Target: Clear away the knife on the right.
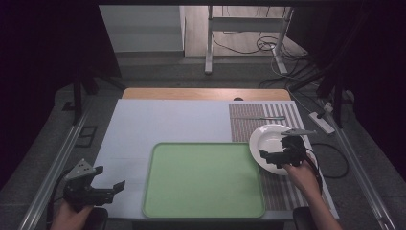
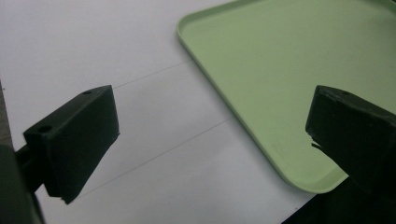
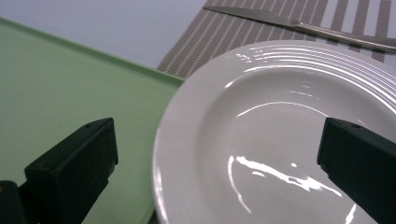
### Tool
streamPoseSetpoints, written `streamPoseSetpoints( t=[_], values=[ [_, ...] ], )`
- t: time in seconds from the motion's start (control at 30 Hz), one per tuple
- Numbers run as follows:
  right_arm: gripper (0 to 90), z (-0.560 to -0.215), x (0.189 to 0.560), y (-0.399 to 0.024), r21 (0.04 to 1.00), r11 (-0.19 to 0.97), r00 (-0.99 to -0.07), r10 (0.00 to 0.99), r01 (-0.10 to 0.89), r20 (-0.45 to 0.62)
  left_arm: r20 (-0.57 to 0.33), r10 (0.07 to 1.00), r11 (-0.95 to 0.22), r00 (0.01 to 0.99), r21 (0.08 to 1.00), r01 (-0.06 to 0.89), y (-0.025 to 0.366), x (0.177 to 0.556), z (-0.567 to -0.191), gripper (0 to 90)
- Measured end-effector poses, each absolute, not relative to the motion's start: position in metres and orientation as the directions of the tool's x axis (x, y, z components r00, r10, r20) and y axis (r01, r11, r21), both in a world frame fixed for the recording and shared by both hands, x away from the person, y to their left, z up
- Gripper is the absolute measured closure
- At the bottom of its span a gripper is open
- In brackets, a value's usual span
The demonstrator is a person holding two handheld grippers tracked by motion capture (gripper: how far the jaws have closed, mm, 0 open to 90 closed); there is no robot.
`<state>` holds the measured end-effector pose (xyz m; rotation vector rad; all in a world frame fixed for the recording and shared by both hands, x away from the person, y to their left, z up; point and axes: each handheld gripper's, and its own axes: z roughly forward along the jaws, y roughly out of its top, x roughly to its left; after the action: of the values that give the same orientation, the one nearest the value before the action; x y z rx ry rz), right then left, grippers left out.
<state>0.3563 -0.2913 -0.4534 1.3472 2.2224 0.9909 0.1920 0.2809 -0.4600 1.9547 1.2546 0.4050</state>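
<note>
The white table carries everything, with the pale green tray at its near middle and a striped placemat along its right side. The white plate lies on that mat, just right of the tray's far right corner, and seems to overlap the tray's rim slightly. A knife lies on the mat farther away, apart from the plate.

The right gripper hangs over the plate's near edge with its jaws spread wide and nothing between them; in the right gripper view the plate's left rim sits between the two black jaws, not yet pinched. The left gripper waits at the near left, just left of the tray, equally wide open and empty.

The likely trouble lies in the grip. The plate looks glossy and its rim shallow, so a pinch taken too near the edge could slip and let the plate drop back onto the mat or clip the tray's rim. Closing with one jaw still above the well, not under the rim, would only push the plate sideways toward the knife. A one-sided hold may also tilt it.
</note>
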Motion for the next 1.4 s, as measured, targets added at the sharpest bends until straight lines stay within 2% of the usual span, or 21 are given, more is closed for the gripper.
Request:
streamPoseSetpoints(
  t=[0.27,0.93,1.4],
  values=[
    [0.0,-0.459,0.382,-0.295,0.711,0.332,-0.455,0.89,0.619,-0.02,-0.135,0.873,-0.224,0.468,0.742,0.632,0.281,0.192,-0.46,2.8],
    [0.0,-0.467,0.434,-0.304,0.689,0.272,-0.382,0.924,0.672,0.009,-0.139,0.873,-0.22,0.467,0.743,0.633,0.281,0.192,-0.46,2.8],
    [0.0,-0.473,0.464,-0.305,0.672,0.268,-0.348,0.937,0.69,-0.016,-0.14,0.873,-0.22,0.468,0.744,0.632,0.282,0.192,-0.46,2.8]
  ],
)
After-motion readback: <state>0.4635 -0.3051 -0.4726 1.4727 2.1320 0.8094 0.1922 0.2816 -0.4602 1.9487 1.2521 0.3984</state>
